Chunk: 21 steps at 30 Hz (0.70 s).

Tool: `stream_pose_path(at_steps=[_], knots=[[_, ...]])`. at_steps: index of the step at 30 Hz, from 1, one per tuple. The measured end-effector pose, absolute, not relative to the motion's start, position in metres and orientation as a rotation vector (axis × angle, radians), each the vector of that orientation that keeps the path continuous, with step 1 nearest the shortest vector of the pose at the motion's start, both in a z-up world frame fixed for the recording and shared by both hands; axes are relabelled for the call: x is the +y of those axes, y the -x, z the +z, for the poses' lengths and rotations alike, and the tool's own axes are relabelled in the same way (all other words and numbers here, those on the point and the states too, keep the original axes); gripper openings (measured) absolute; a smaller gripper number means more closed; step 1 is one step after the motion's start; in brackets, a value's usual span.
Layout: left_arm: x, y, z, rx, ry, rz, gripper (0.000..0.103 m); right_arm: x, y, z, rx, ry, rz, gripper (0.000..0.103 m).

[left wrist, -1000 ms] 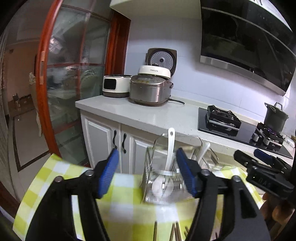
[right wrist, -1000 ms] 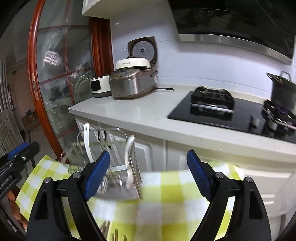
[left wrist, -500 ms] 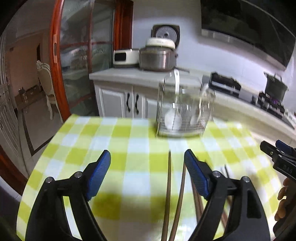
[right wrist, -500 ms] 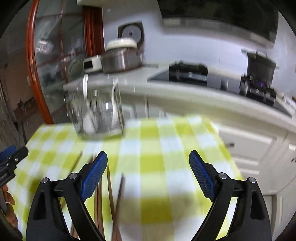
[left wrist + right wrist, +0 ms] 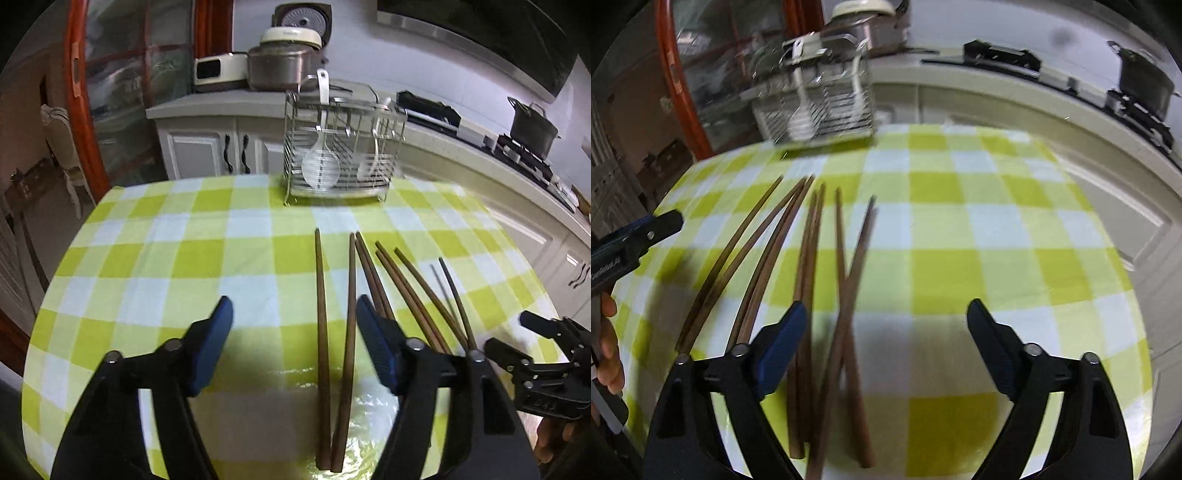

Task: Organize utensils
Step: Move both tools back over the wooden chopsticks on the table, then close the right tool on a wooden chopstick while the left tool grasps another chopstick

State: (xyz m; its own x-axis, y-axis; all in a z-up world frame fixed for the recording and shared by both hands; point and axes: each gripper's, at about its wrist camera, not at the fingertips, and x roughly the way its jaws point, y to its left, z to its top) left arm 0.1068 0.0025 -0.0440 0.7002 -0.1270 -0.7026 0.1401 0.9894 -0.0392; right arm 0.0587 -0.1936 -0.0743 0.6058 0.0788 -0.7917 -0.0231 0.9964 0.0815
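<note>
Several brown wooden chopsticks (image 5: 321,295) lie side by side on the yellow-green checked tablecloth (image 5: 147,258), tips pointing at a wire utensil rack (image 5: 340,147) at the far edge. Two white spoons (image 5: 320,166) stand in the rack. My left gripper (image 5: 293,306) hovers over the two leftmost chopsticks. Its jaws are closing and its pads touch nothing. My right gripper (image 5: 886,305) hangs over the crossed chopsticks (image 5: 846,295) on the right of the row. Its jaws are wide, closing slightly, and also touch nothing. The rack (image 5: 820,107) is blurred in the right wrist view.
Behind the table runs a white counter (image 5: 221,107) with rice cookers (image 5: 284,66), a hob and a black pot (image 5: 532,125). A red-framed glass door (image 5: 81,110) stands at the left. The cloth (image 5: 997,221) to the right of the chopsticks is bare.
Both grippers have tipped down and sunk toward the table. The chopsticks have come fully into view under them, and the rack has slid up the pictures. The left jaws are narrower than before.
</note>
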Motion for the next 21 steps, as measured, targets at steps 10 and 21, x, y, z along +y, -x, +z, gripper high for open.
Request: stream_pose_path(at_steps=[10, 21], knots=[[0.006, -0.110, -0.052, 0.794, -0.011, -0.156, 0.059, -0.185, -0.067, -0.084, 0.951, -0.067, 0.088, 0.050], [0.005, -0.111, -0.059, 0.810, -0.006, -0.171, 0.059, -0.178, -0.072, -0.090, 0.969, -0.084, 0.137, 0.013]])
